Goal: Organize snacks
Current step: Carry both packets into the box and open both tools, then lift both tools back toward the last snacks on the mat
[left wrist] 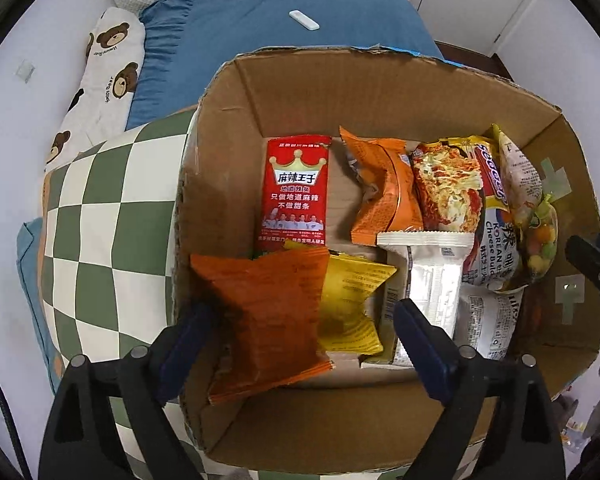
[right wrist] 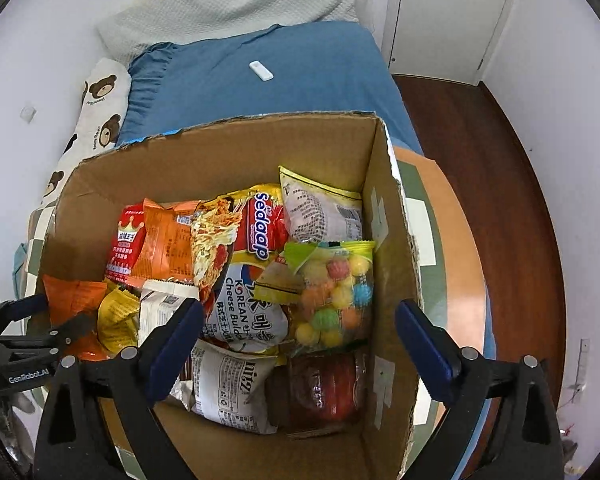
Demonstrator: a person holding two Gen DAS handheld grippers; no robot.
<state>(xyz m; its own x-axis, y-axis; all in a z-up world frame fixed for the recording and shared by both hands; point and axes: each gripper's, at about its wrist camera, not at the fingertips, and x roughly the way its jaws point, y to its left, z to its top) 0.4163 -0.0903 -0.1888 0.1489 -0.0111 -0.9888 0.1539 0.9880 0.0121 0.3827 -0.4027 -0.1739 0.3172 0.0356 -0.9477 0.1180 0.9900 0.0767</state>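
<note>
Both our grippers, left (left wrist: 304, 344) and right (right wrist: 300, 344), hang released with nothing between the jaws over the brown cardboard box (left wrist: 380, 80). The snacks lie inside: a crinkled orange packet (left wrist: 268, 320) at the near left corner, a clear bag of coloured candy balls (right wrist: 332, 300) by the right wall. Closing blindly could snag the torn box rim or crush packets. Beyond lies a blue bedsheet (left wrist: 260, 20).
</note>
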